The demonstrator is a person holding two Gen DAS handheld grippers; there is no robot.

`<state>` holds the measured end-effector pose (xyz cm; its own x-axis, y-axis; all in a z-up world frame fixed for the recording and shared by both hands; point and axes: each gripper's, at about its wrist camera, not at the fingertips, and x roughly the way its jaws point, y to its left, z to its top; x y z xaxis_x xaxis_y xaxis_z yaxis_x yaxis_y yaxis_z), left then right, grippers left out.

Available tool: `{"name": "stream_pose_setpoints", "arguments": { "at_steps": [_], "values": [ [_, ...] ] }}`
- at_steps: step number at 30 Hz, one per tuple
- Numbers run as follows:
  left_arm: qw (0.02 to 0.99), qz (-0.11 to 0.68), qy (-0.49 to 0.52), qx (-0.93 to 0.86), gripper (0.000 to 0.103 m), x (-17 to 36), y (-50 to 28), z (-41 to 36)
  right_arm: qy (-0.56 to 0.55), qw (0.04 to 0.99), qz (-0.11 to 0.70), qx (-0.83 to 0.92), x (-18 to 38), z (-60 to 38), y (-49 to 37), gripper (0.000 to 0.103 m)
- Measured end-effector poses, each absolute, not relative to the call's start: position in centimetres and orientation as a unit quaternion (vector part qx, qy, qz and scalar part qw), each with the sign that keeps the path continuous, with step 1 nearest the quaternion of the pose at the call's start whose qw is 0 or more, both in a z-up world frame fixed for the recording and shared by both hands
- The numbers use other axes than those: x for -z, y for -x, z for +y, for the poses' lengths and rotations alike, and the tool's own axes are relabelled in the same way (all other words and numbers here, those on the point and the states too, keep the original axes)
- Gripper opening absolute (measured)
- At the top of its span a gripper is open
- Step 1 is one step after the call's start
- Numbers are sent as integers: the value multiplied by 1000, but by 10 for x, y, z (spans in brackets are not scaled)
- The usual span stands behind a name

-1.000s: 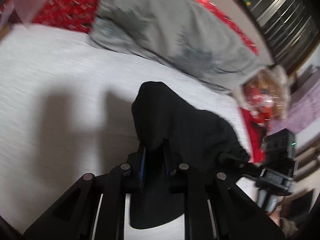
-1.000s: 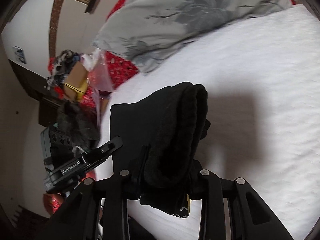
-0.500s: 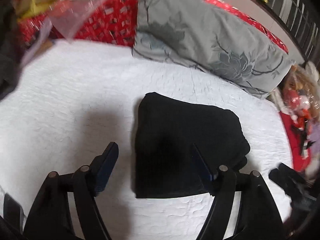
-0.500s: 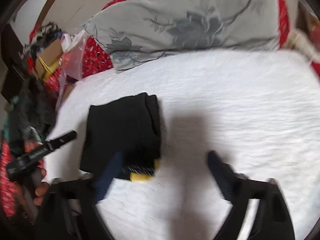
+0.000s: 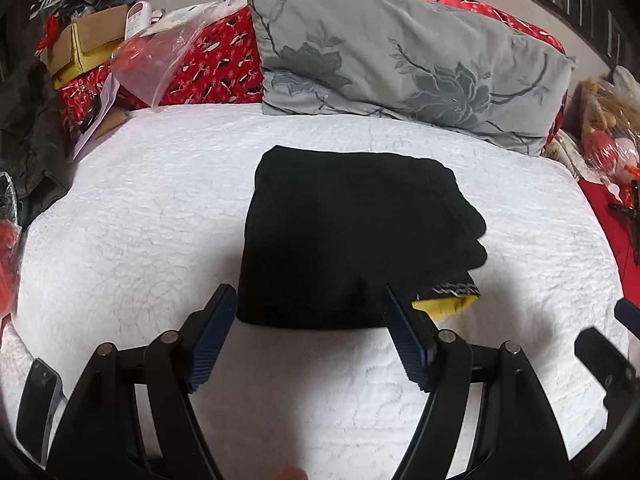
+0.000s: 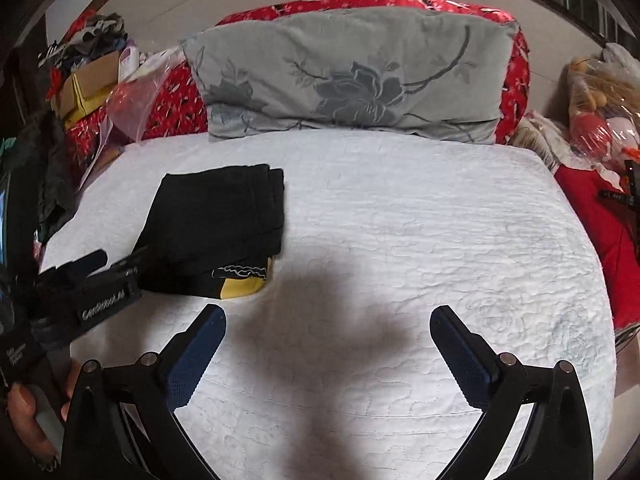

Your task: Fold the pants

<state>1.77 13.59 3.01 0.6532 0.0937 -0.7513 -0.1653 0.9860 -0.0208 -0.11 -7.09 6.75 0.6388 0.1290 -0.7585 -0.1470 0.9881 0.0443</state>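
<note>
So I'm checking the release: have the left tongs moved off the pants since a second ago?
Yes. The left tongs have opened and pulled back from the pants, toward the near edge of the bedspread.

left claw (image 5: 308, 332): fingers spread wide, holding nothing
right claw (image 6: 326, 344): fingers spread wide, holding nothing
left hand (image 6: 28, 416): gripping the handle

One folded garment, one pillow, two grippers

A single pair of black pants (image 5: 344, 236) lies on one white quilted bed (image 5: 132, 232); one grey floral pillow (image 5: 404, 64) sits behind it. Two grippers are counted, the left gripper (image 5: 308, 328) and the right gripper (image 6: 326, 344), each with two blue-padded fingers. One cardboard box (image 5: 80, 40) and one clear plastic bag (image 5: 160, 60) are at the left.
</note>
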Motion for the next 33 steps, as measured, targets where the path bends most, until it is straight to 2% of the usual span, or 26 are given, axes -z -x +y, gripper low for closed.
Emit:
{"name": "stream_pose_setpoints", "arguments": {
  "at_steps": [24,33],
  "values": [
    [908,414,32,-47,74,-32,-3,116,-18,904,423,-66,-56,-93,11,103],
    [919,391,27,-42,74,-42,-4,111,-19,902,426,-63,-54,-95,9,103]
  ]
}}
